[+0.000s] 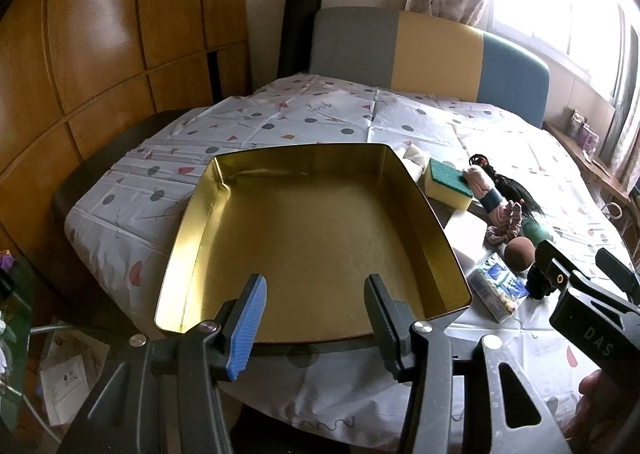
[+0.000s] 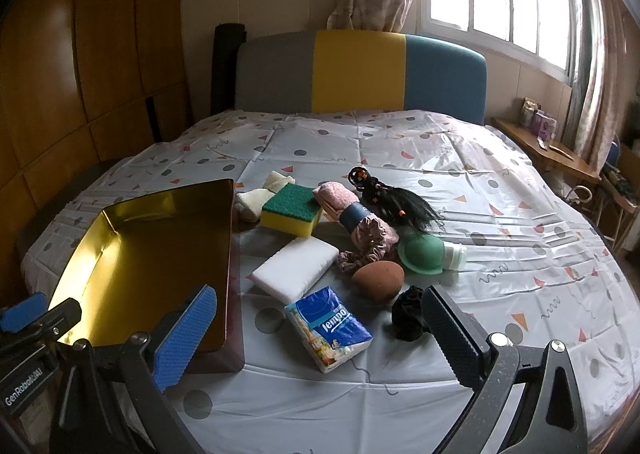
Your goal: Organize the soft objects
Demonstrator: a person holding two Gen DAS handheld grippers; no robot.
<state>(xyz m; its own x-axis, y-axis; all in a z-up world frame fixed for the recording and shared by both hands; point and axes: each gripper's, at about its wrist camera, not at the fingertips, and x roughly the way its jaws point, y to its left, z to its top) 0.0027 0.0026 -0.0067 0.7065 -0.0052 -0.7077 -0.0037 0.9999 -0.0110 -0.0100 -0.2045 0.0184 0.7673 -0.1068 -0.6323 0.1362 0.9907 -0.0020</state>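
Note:
An empty gold tin (image 1: 312, 222) lies open on the patterned bed cover, right in front of my left gripper (image 1: 316, 318), which is open with nothing between its fingers. To the tin's right lie a yellow-green sponge (image 2: 292, 210), a white foam block (image 2: 296, 266), a blue tissue pack (image 2: 328, 328), a brown egg-shaped sponge (image 2: 378, 280), a black scrunchie (image 2: 410, 314), a pink scrunchie (image 2: 370, 242) and a black hairpiece (image 2: 400, 202). My right gripper (image 2: 320, 338) hovers wide open over the tissue pack, its pads apart from it.
A grey, yellow and blue headboard (image 2: 360, 70) closes the far end of the bed. A wooden wardrobe (image 1: 100, 54) runs along the left. A window and a cluttered wooden shelf (image 2: 560, 154) stand on the right. A green cap (image 2: 422, 254) and a white cloth (image 2: 260, 194) lie among the pile.

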